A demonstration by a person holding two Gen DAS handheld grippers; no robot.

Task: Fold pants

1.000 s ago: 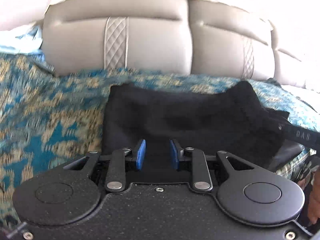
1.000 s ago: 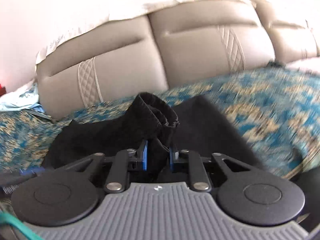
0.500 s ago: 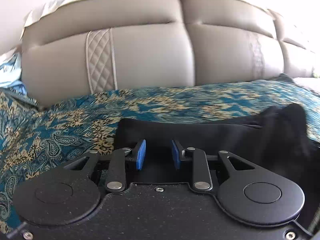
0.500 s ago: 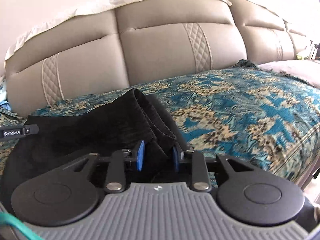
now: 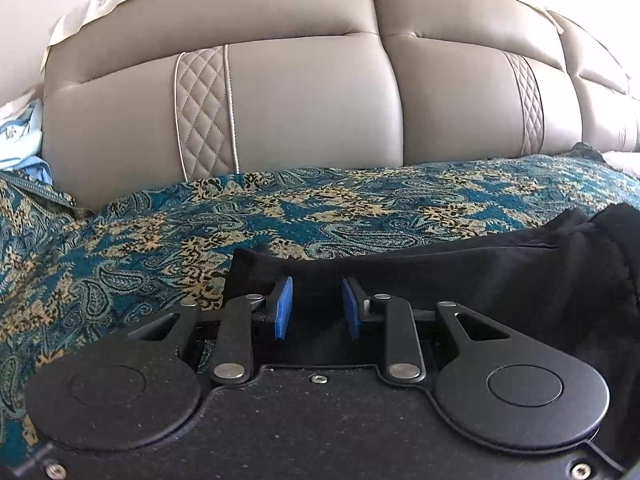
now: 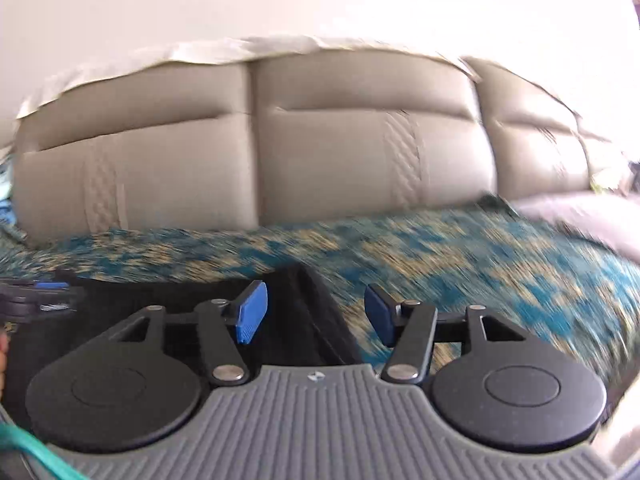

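Black pants (image 5: 460, 276) are spread on the teal patterned cover (image 5: 160, 248). Their left edge is pinched by the left gripper (image 5: 316, 306); the right gripper (image 6: 316, 312), just opened, is spread wide around a fold.

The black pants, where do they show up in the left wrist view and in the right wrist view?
Left wrist: black pants fill the lower middle and right, running between the left gripper fingers.
Right wrist: black pants sit lower left of centre, a fold reaching between the open right gripper fingers.
Shared landmark: the grey padded headboard.
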